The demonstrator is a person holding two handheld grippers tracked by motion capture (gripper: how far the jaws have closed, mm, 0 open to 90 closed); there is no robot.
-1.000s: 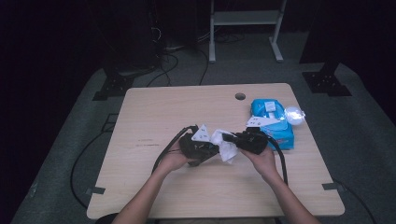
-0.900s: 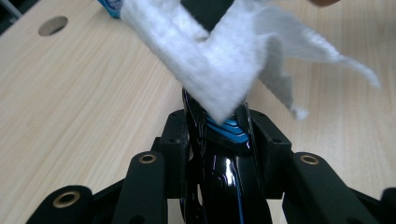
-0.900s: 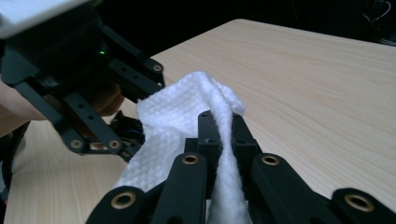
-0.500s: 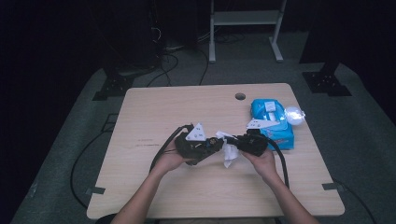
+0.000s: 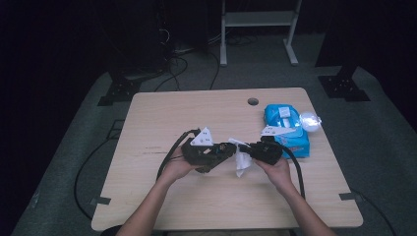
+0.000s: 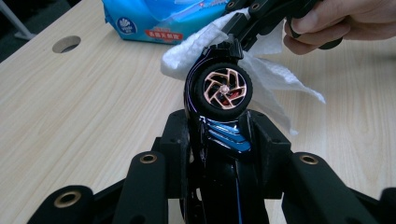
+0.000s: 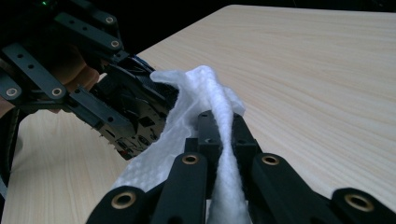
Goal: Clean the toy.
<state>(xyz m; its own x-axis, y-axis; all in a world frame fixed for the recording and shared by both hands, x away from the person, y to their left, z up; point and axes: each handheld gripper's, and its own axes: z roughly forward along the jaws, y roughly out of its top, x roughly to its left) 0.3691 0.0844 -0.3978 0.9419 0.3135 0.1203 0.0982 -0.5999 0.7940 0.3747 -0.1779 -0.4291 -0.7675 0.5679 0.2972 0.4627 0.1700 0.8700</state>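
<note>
Mid-wipe. Your left tongs (image 6: 219,135) clamp the black toy car (image 6: 223,116) on its side; your right tongs (image 7: 219,135) pinch the white wipe (image 7: 205,100), pressed on the car's end beyond the left tongs. Remaining surfaces likely unwiped; pack (image 5: 287,129) behind the right tongs.

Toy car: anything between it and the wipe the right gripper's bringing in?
Nothing visible. The left gripper clamps the toy car; the white wipe, pinched in the right gripper, already lies against the car's end.
</note>
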